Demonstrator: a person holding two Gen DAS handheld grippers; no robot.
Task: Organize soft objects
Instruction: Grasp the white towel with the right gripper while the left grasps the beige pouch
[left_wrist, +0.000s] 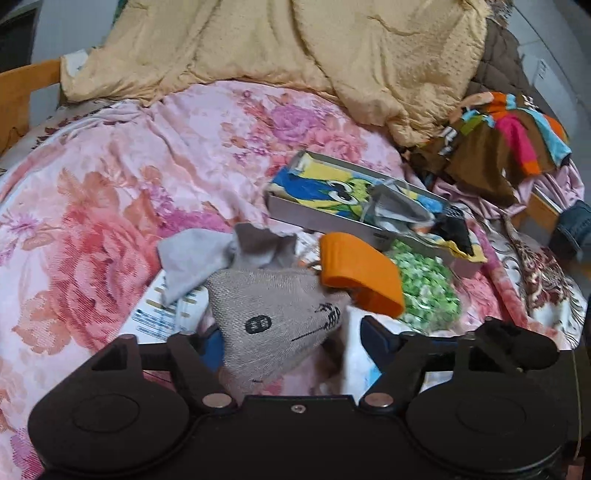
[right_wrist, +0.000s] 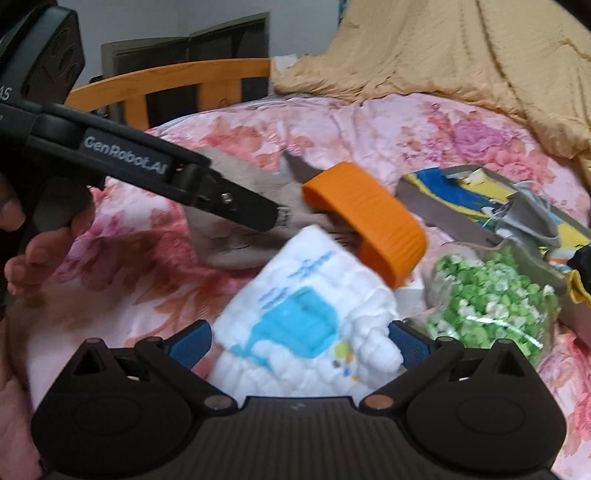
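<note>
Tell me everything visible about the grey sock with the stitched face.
The grey sock is coarse beige-grey knit, with a black button-like eye, stitched lashes and a thin mouth line. It sits bunched and tilted between the fingers of the left gripper, its paler grey cuff trailing onto the floral bedspread. An orange curved piece touches its upper right edge. From the right wrist view it is partly hidden behind the left gripper.

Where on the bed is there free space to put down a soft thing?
Free: the floral bedspread between the wooden bed rail, the tan blanket and the grey sock. Crowded: the right side, around the grey box, orange band and green bag.
</note>
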